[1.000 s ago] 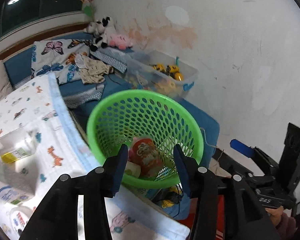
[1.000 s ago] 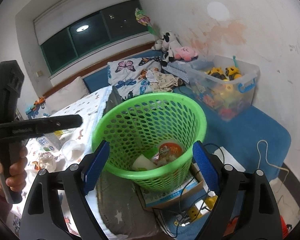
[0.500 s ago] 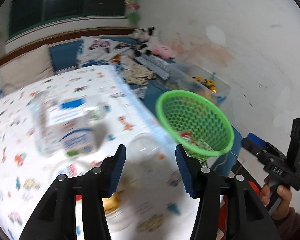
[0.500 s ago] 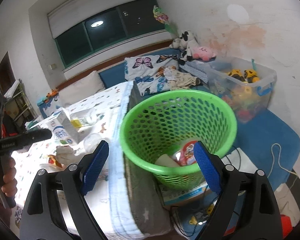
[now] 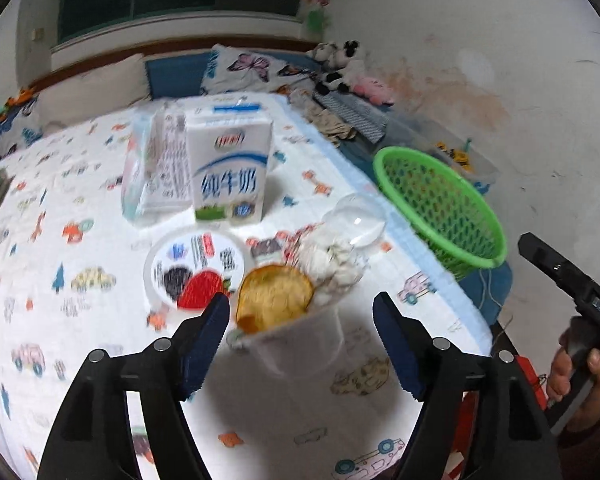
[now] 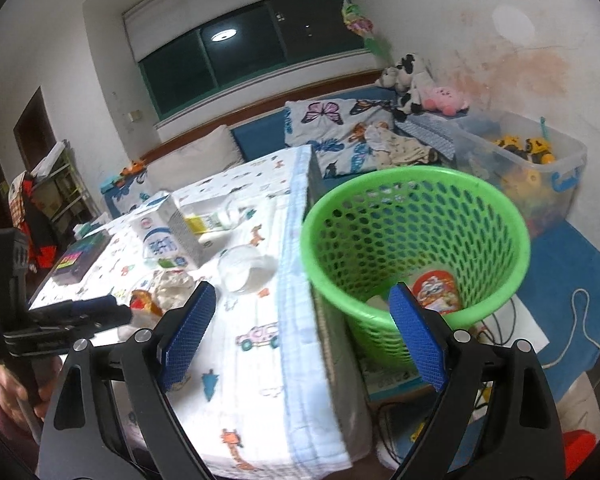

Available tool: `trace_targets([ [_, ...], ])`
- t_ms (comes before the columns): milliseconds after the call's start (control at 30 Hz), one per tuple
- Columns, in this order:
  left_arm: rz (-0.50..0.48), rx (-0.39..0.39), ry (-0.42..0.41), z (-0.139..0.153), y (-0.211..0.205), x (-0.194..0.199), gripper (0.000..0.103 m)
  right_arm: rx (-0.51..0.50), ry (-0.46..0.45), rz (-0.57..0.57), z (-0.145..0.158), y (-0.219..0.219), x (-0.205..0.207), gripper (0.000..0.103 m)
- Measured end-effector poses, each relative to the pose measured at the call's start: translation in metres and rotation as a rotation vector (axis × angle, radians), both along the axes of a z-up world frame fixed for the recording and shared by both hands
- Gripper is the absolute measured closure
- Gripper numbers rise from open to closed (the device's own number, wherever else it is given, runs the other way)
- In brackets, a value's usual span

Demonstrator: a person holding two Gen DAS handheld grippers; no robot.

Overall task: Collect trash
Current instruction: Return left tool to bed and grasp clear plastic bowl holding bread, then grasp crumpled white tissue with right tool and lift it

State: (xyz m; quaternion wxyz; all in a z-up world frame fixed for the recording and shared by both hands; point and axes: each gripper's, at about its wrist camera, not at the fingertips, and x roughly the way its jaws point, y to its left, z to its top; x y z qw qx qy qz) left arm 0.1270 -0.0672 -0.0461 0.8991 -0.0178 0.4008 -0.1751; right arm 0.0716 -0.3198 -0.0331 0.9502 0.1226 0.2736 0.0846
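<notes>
My left gripper (image 5: 300,332) is open and empty, just above a clear plastic cup (image 5: 296,340) holding an orange peel (image 5: 274,296) on the patterned bed sheet. Beside it lie crumpled white paper (image 5: 332,258), a clear dome lid (image 5: 358,218), a round printed lid (image 5: 196,266) and a white milk carton (image 5: 228,172). The green mesh basket (image 6: 416,236) stands off the bed's right edge, with a red wrapper (image 6: 434,290) inside. My right gripper (image 6: 300,332) is open and empty, over the bed edge beside the basket.
A clear toy bin (image 6: 532,168) stands behind the basket on a blue mat. Plush toys (image 6: 412,84) and butterfly pillows sit at the back. A dark box (image 6: 78,256) lies at the bed's left. Cables lie on the floor under the basket.
My left gripper has swung left from over the basket to the bed and come down close over the cup with the peel. My right gripper has shifted slightly left, still open.
</notes>
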Motion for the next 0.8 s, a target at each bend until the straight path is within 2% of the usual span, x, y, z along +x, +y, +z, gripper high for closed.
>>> trace_targets([
  [167,0.090,0.017,0.037,-0.014,-0.005,0.003,0.028,0.012,0.013,0.013,-0.006,0.006,0.001,0.015],
  [300,0.144,-0.004,0.068,-0.022,-0.002,0.008,0.028,0.023,0.017,0.011,-0.008,0.008,0.001,0.015],
  [500,0.138,-0.016,0.071,-0.027,-0.002,0.007,0.039,0.038,0.036,0.025,-0.014,0.012,0.004,0.015],
  [800,0.110,-0.026,0.065,-0.020,0.008,-0.007,0.040,0.043,0.045,0.088,-0.015,0.032,0.004,0.015],
])
